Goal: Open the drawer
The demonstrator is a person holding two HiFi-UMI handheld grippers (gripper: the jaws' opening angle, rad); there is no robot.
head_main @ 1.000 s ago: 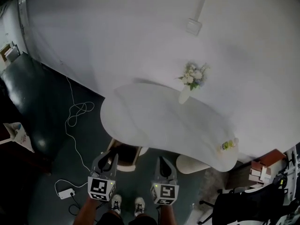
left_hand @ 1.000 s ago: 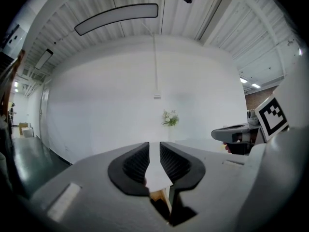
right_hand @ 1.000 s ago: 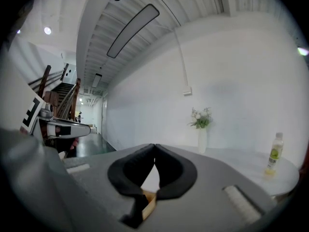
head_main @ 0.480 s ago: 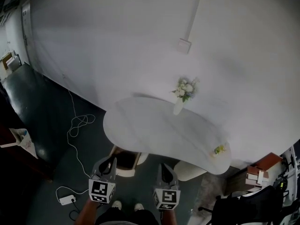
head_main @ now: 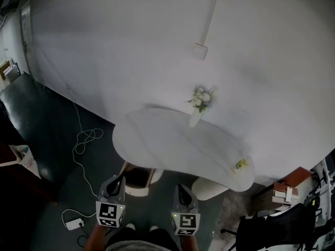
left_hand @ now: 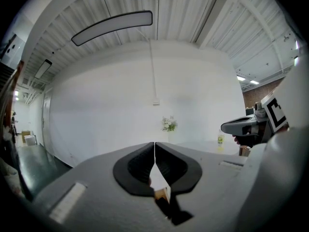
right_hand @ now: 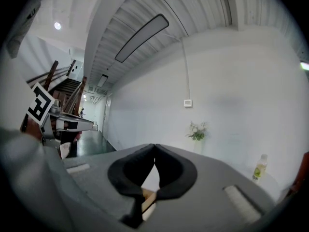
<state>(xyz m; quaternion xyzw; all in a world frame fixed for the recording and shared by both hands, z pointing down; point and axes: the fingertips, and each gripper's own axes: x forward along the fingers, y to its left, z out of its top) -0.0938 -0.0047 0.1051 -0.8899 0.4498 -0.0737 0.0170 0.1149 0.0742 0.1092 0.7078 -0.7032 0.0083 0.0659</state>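
Both level: left gripper (head_main: 120, 180) just closed empty, right gripper (head_main: 181, 187) closed.

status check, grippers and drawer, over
Left gripper jaws just closed, empty; right gripper jaws shut, empty. No drawer made out in view. Both held short of the white table, touching nothing.

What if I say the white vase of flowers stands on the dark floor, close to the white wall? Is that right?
Not quite. The white vase of flowers stands on the white rounded table, not on the dark floor. It is close to the white wall, as you said. The head view shows this.
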